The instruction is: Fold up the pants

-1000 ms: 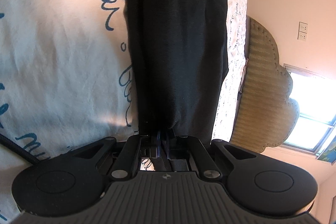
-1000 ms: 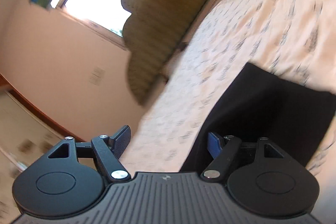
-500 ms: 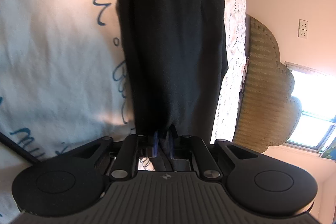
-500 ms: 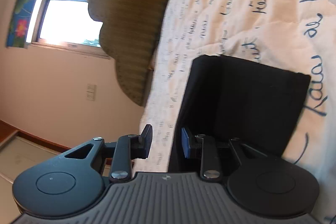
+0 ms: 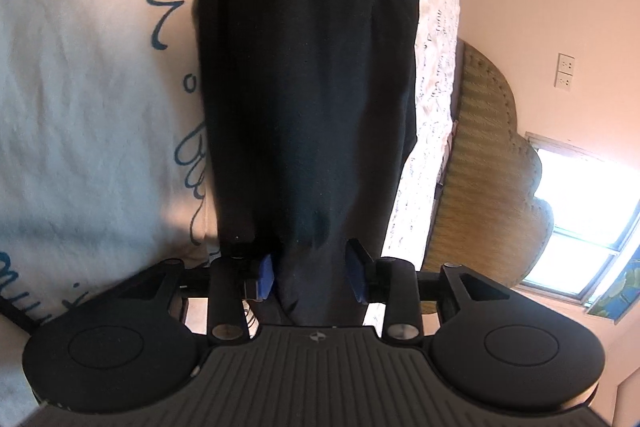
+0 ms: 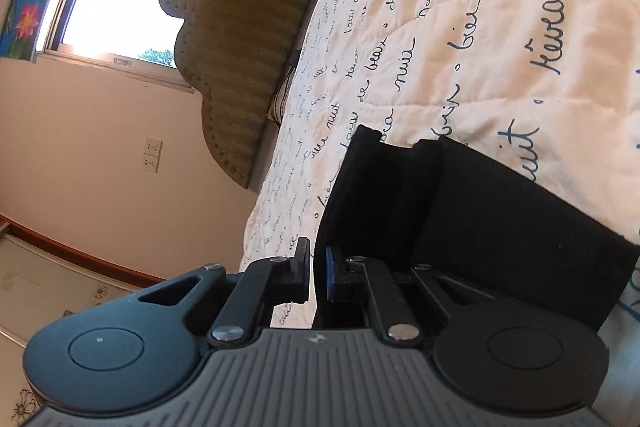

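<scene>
Black pants lie stretched lengthwise away from me on a cream bedspread with blue script, a back pocket showing at the far end. My left gripper is at their near end; its jaws are opening, and a ridge of black cloth stands between the blue pads without being pressed. In the right wrist view the pants form a dark folded block on the bedspread. My right gripper is shut on the left edge of that cloth.
A padded olive headboard stands at the bed's end. Behind it a bright window is set in a pink wall with sockets. The bed's edge runs just left of the right gripper.
My left jaws went from pinched on the cloth to spread apart. The right gripper came down onto the pants' edge, rolled, and closed from wide open onto the cloth.
</scene>
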The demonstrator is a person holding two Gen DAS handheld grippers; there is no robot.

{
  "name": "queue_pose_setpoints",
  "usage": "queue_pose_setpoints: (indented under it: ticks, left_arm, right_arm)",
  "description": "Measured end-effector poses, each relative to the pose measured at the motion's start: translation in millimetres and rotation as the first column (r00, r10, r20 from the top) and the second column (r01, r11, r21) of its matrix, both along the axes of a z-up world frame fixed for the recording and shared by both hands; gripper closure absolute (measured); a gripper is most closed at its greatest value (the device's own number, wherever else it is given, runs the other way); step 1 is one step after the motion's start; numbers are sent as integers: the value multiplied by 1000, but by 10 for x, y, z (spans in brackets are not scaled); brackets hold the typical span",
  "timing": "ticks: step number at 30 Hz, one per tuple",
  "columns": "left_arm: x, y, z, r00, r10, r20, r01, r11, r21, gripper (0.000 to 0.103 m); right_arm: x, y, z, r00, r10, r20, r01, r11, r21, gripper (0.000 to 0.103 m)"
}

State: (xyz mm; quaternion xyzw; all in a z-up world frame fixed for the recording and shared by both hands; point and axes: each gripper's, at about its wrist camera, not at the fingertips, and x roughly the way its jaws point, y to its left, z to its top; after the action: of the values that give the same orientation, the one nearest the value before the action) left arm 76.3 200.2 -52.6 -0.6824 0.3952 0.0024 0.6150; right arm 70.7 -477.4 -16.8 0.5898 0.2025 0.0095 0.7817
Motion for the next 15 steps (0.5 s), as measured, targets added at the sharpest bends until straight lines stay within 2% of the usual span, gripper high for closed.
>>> queue_pose_setpoints:
  ticks: [3, 5, 8, 12, 14, 15]
  left_arm:
    - [8, -3, 1, 1000, 0, -3, 0, 1000, -8, 58]
    - [-9, 6, 6, 1000, -8, 6, 8, 1000, -5, 55]
    - [-21, 0, 16, 1000, -12, 11, 12, 1000, -8, 53]
    - [9, -4, 15, 1000, 1, -3, -1, 1000, -11, 53]
    - [55, -24, 71, 1000, -12, -3, 12, 999, 36, 68]
    - [77, -42, 102, 1000, -21, -4, 21, 997, 74, 91]
  right_arm:
    - [108, -26, -114, 998, 26, -56, -23, 998, 52, 94]
    - [168, -33, -185, 998, 35, -59, -31, 997, 75, 94]
    - [271, -20, -226, 995, 50, -90, -43, 996, 73, 94]
    - [273, 21, -222, 996, 59, -68, -56, 997, 45, 94]
    - [250, 32, -207, 997, 58, -55, -56, 998, 37, 95]
    - [245, 39, -194, 997, 57, -47, -55, 998, 40, 95]
